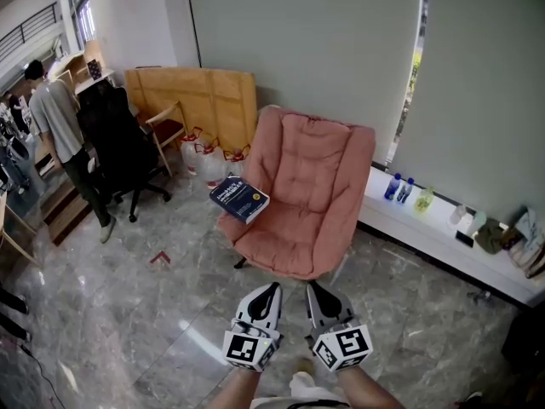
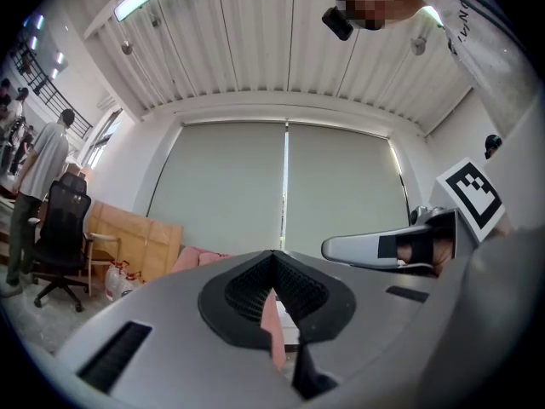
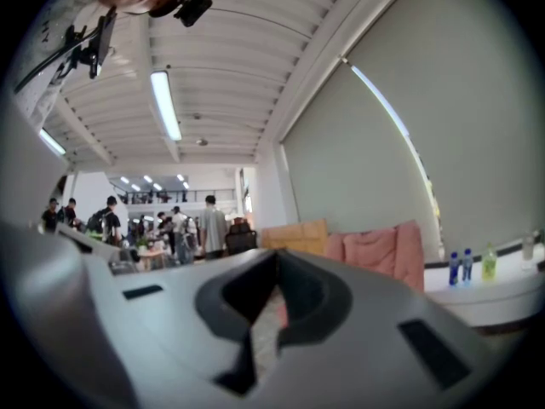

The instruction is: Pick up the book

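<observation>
A dark blue book (image 1: 239,198) lies tilted on the left front edge of a pink armchair (image 1: 311,190), partly overhanging it. Both grippers are low in the head view, side by side over the marble floor, pointing toward the chair and well short of it. My left gripper (image 1: 266,291) has its jaws together with nothing between them; in its own view the left gripper (image 2: 274,267) shows only a thin slit, with pink chair behind. My right gripper (image 1: 317,291) is shut and empty too, and the right gripper (image 3: 277,267) faces the armchair (image 3: 375,250).
A black office chair (image 1: 119,143), a wooden chair (image 1: 166,126) and a person (image 1: 60,113) are at the left. A cardboard panel (image 1: 200,96) and water jugs (image 1: 209,156) stand behind the armchair. A white ledge (image 1: 426,228) with bottles (image 1: 398,187) runs along the right.
</observation>
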Action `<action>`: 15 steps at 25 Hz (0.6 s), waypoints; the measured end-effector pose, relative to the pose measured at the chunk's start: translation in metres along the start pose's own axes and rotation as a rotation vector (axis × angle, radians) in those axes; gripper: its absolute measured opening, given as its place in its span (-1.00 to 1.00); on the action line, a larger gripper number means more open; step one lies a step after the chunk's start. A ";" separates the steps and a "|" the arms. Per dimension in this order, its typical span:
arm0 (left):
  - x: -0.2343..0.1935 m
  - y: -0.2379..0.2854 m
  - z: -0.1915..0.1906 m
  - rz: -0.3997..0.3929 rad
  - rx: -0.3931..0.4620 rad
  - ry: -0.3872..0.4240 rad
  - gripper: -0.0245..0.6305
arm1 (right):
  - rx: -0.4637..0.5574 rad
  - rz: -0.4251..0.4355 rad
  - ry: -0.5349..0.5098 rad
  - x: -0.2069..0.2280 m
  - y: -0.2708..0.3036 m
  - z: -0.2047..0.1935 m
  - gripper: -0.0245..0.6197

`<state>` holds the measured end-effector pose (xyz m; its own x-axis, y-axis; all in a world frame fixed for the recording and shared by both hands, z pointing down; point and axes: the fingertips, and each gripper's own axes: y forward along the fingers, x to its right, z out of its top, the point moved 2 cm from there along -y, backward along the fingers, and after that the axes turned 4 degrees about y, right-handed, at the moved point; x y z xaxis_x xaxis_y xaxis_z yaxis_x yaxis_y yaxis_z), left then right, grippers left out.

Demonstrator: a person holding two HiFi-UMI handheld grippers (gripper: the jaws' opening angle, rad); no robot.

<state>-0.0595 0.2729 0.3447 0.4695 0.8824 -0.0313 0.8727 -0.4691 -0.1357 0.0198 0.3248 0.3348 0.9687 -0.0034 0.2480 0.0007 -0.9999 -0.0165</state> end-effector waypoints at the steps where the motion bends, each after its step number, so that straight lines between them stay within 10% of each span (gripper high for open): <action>1: 0.001 0.007 -0.001 0.004 0.000 -0.002 -0.87 | -0.002 0.004 -0.002 0.007 0.003 0.002 -0.89; 15: -0.001 0.054 -0.019 0.056 -0.029 0.015 -0.87 | -0.031 0.122 -0.003 0.038 0.041 0.000 -0.88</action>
<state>-0.0098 0.2462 0.3559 0.5195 0.8541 -0.0234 0.8483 -0.5189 -0.1053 0.0566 0.2836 0.3434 0.9619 -0.1252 0.2430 -0.1249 -0.9920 -0.0167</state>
